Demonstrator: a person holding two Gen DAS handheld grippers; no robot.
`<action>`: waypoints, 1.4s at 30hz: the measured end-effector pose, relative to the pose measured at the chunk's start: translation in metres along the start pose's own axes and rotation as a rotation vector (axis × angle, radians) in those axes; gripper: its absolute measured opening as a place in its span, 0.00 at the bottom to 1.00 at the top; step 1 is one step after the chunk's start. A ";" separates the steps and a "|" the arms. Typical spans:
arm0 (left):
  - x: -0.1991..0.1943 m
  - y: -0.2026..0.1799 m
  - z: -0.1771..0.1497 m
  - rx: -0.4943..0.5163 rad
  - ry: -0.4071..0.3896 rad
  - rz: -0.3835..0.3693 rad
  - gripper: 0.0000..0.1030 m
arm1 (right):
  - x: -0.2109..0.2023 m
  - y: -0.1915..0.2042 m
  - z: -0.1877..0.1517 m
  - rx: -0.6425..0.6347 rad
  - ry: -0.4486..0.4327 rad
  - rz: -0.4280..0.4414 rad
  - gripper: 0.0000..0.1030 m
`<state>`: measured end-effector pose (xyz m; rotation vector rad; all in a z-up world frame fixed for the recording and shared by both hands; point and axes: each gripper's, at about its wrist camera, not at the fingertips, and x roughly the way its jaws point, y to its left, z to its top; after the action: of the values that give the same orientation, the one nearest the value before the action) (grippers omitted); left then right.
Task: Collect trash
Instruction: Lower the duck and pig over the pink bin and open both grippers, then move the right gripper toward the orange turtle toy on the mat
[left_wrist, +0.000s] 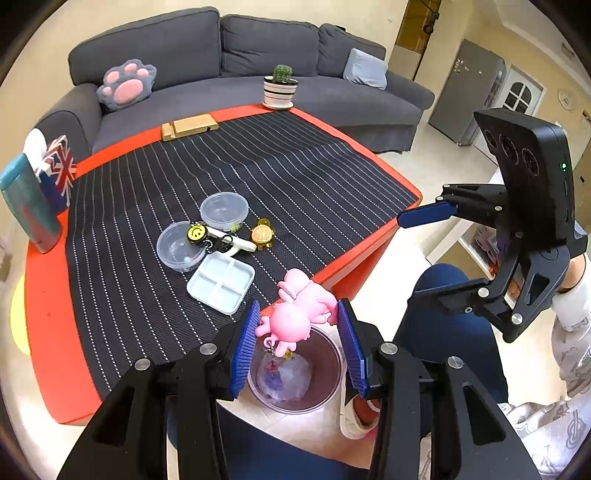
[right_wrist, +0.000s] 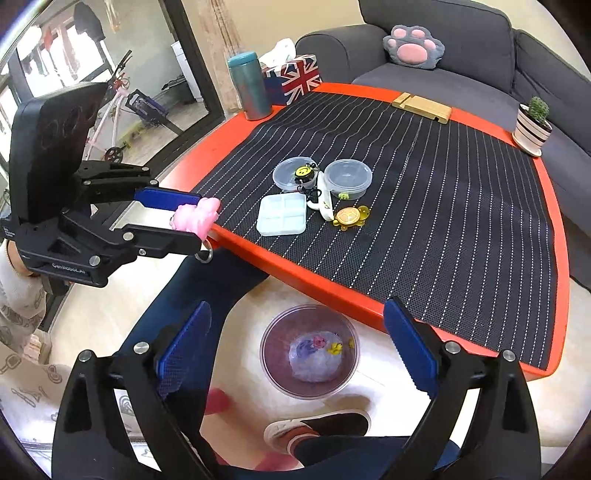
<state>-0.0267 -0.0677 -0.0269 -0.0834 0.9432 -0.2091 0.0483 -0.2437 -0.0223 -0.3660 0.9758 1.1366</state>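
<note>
Left gripper (left_wrist: 297, 334): jaws clamp pink toy (left_wrist: 295, 317) over bin (left_wrist: 328, 380); off-centre release risks missing. Right gripper (right_wrist: 295, 347): jaws apart, empty.

Two hand-held grippers, both held out past the bench edge.

The left hand-held gripper (left_wrist: 299, 325) has its blue pads (left_wrist: 245, 341) pressed on a pink toy (left_wrist: 295, 317), fingers level. The right hand-held gripper (right_wrist: 299, 354) tilts downward, its fingers spread wide with nothing between them.
</note>
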 end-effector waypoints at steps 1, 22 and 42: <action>0.000 -0.001 0.000 0.002 0.001 -0.001 0.41 | -0.001 -0.001 -0.001 0.004 -0.002 -0.002 0.91; 0.006 -0.028 0.006 0.054 0.014 -0.031 0.42 | -0.030 -0.021 -0.014 0.065 -0.056 -0.046 0.92; 0.011 -0.023 0.007 0.051 -0.001 0.026 0.92 | -0.029 -0.027 -0.018 0.081 -0.063 -0.042 0.92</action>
<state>-0.0177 -0.0923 -0.0277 -0.0239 0.9371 -0.2087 0.0613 -0.2848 -0.0146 -0.2829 0.9518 1.0614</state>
